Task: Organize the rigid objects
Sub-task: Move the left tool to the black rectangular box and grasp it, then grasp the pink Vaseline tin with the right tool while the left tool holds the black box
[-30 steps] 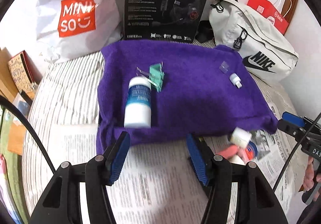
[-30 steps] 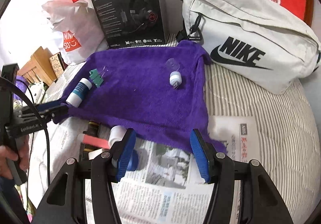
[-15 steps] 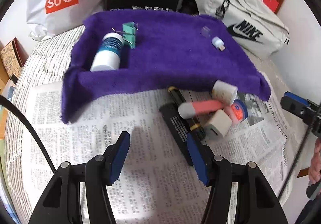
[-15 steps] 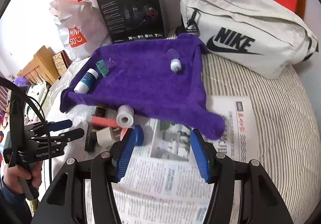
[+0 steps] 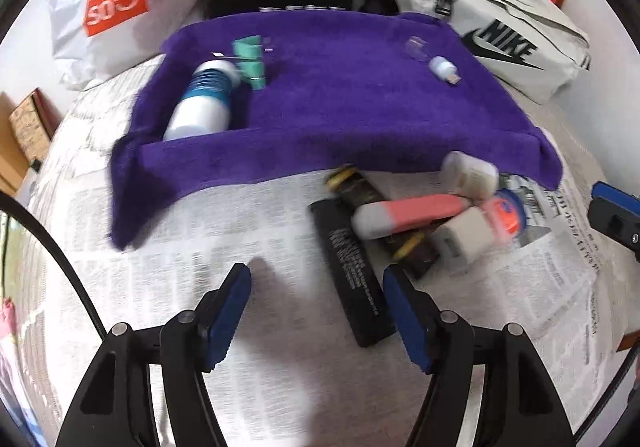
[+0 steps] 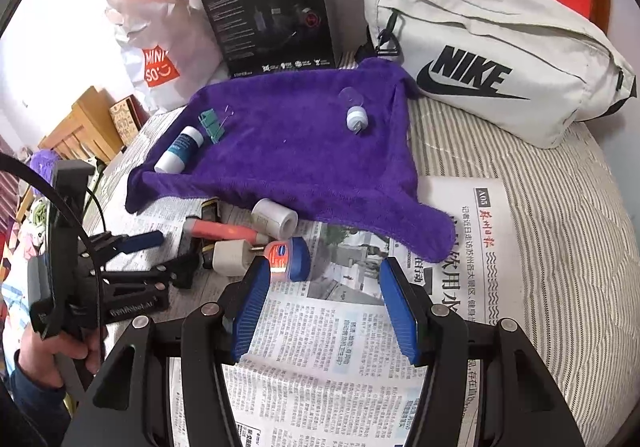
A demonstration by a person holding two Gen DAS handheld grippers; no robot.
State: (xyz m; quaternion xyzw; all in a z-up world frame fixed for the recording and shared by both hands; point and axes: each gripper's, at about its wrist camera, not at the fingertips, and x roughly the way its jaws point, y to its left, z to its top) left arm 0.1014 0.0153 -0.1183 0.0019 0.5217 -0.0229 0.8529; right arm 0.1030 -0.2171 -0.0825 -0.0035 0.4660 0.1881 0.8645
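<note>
Below the purple terry towel [image 5: 360,119], my left gripper [image 5: 316,311], jaws just widened and empty, could nudge the flat black lighter [image 5: 352,279] askew.

White belt bag [image 6: 500,59] carries "NIKE" in black with the swoosh. Black box [image 6: 266,13] reads "HECATE" at top edge, "G2" in red at upper left; small print unreadable. White plastic bag [image 6: 160,47] has an orange patch, "MINI SO" with a smile. Newspaper [image 6: 476,243] shows "A05" page tag and Chinese headlines. Left gripper [image 6: 170,255] body has white lettering, too blurred to read.
</note>
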